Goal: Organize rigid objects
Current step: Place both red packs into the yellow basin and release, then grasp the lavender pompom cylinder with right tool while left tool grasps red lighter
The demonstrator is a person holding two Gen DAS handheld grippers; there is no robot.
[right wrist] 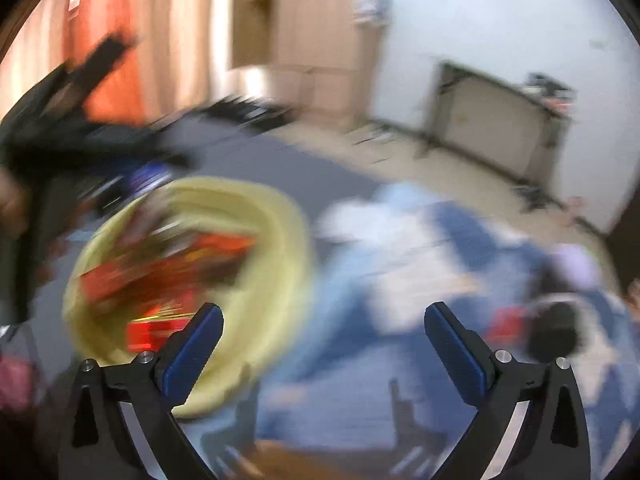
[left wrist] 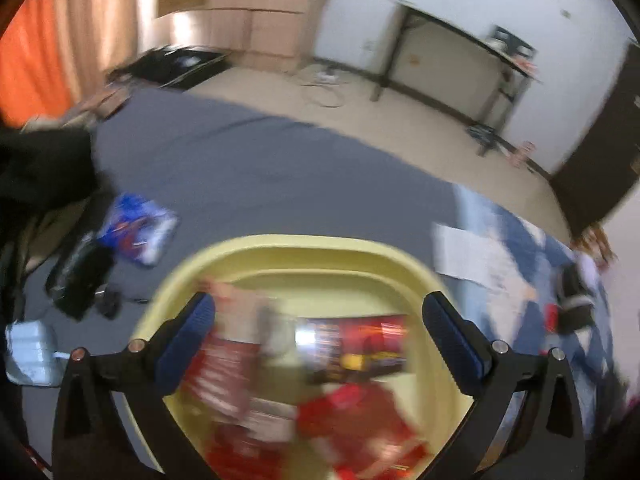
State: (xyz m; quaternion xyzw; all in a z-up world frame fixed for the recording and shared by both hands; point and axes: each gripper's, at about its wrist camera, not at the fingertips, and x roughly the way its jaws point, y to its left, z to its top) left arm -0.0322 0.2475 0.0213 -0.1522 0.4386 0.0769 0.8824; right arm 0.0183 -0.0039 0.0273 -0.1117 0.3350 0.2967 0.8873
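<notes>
Left hand-held gripper [left wrist: 318,312]: jaws spread wide, nothing between the pads; it hangs over the basin, pointing down into it.
Right hand-held gripper [right wrist: 323,324]: jaws spread wide, nothing gripped; its left finger [right wrist: 192,350] overlaps the basin's near rim in the right wrist view, and the gap between the fingers looks onto the blue cloth.
Basin [left wrist: 280,248]: pale yellow, rounded, on the grey sheet; in the right wrist view it lies left of centre.
Red packets [left wrist: 352,412]: several lie inside the basin, blurred; one dark red and black packet [left wrist: 356,350] lies across the middle.
Grey sheet [left wrist: 248,160]: covers the bed-like surface under the basin.
Blue packet [left wrist: 138,228]: lies on the grey sheet, left of and beyond the basin, well apart from it.
Black items [left wrist: 80,276]: just beside the blue packet, too blurred to name.
Pale box [left wrist: 30,352]: at the left edge of the left wrist view, on the sheet.
Blue and white cloth [right wrist: 420,248]: patterned, to the right of the basin.
Black table [left wrist: 460,60]: against the white wall, far behind.
Picture quality: both views smeared by motion, the right one more.
</notes>
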